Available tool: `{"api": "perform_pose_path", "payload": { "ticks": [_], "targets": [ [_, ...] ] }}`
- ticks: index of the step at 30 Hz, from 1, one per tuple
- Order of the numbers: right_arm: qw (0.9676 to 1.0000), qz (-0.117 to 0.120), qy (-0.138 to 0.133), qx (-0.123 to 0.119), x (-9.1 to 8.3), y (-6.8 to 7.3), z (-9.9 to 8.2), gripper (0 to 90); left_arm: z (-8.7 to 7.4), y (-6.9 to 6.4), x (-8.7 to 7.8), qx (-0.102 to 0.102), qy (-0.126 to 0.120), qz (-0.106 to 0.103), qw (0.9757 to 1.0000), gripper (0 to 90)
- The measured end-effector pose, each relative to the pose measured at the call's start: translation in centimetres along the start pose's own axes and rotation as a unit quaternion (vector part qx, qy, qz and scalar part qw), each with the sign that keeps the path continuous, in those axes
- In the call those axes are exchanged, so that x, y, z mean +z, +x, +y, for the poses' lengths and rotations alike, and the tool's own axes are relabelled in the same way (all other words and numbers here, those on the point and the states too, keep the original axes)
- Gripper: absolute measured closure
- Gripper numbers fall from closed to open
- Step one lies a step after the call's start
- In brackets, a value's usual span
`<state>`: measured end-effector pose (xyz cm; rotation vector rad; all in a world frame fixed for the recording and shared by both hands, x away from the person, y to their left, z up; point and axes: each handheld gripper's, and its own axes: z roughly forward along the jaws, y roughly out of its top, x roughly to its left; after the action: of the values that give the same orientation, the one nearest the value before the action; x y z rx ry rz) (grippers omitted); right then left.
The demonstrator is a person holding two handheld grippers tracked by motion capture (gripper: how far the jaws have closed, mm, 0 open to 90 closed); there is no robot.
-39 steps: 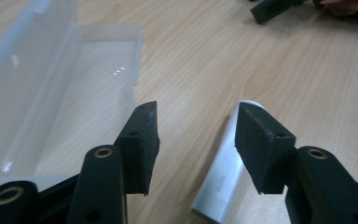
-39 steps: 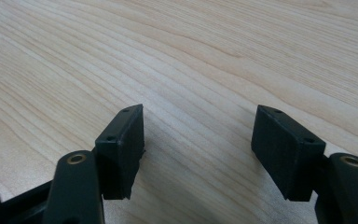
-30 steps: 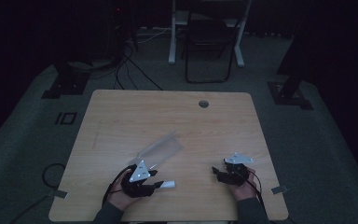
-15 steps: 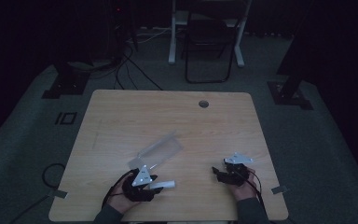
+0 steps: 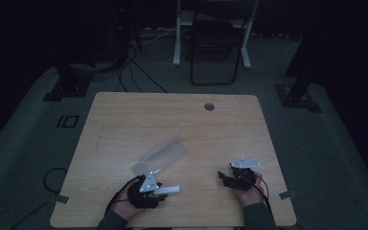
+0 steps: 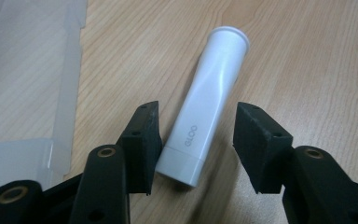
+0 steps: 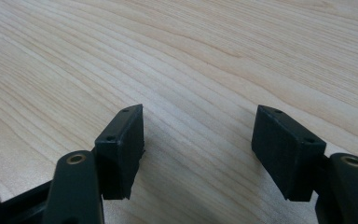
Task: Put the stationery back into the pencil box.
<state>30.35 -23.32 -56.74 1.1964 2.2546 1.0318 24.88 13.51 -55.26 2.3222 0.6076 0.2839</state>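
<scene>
A white glue stick (image 6: 205,121) marked GLOO lies flat on the wooden table (image 5: 182,124), near its front edge in the high view (image 5: 168,190). My left gripper (image 6: 196,135) straddles the cap end of the stick. Its jaws have just been closing, with the stick between them. The right pad still stands clear of the tube, so the gripper is open. In the high view the left gripper (image 5: 160,193) sits at the front left. My right gripper (image 7: 198,144) rests open over bare wood, at the front right in the high view (image 5: 223,177).
A clear plastic case (image 5: 160,155) lies open just beyond the left gripper, and its edge shows in the left gripper view (image 6: 28,70). A round cable hole (image 5: 209,106) sits near the table's far edge. A folding chair (image 5: 215,48) stands on the floor behind.
My left hand has edged slightly toward the table's near edge, staying at the glue stick. The right hand has kept still.
</scene>
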Motion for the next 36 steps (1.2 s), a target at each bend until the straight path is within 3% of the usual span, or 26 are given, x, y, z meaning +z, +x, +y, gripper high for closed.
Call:
{"api": "perform_pose_path", "payload": {
  "ticks": [12,16,22,31,36],
  "targets": [
    [1.0000,0.000,0.000,0.000,0.0,0.0,0.0,34.1,0.3,0.1,0.3,-0.003,0.009,-0.001,1.0000,58.0],
    [1.0000,0.000,0.000,0.000,0.0,0.0,0.0,34.1,0.7,-0.1,0.6,0.003,0.016,-0.005,0.9999,58.9],
    [1.0000,0.000,0.000,0.000,0.0,0.0,0.0,34.1,1.1,-0.3,0.7,0.012,0.023,-0.011,0.9996,67.1],
    [1.0000,0.000,0.000,0.000,0.0,0.0,0.0,34.1,1.3,-1.0,1.0,0.020,0.013,0.019,0.9995,70.8],
    [1.0000,0.000,0.000,0.000,0.0,0.0,0.0,34.1,1.4,-1.2,1.1,0.027,0.012,0.051,0.9983,71.0]
  ]
}}
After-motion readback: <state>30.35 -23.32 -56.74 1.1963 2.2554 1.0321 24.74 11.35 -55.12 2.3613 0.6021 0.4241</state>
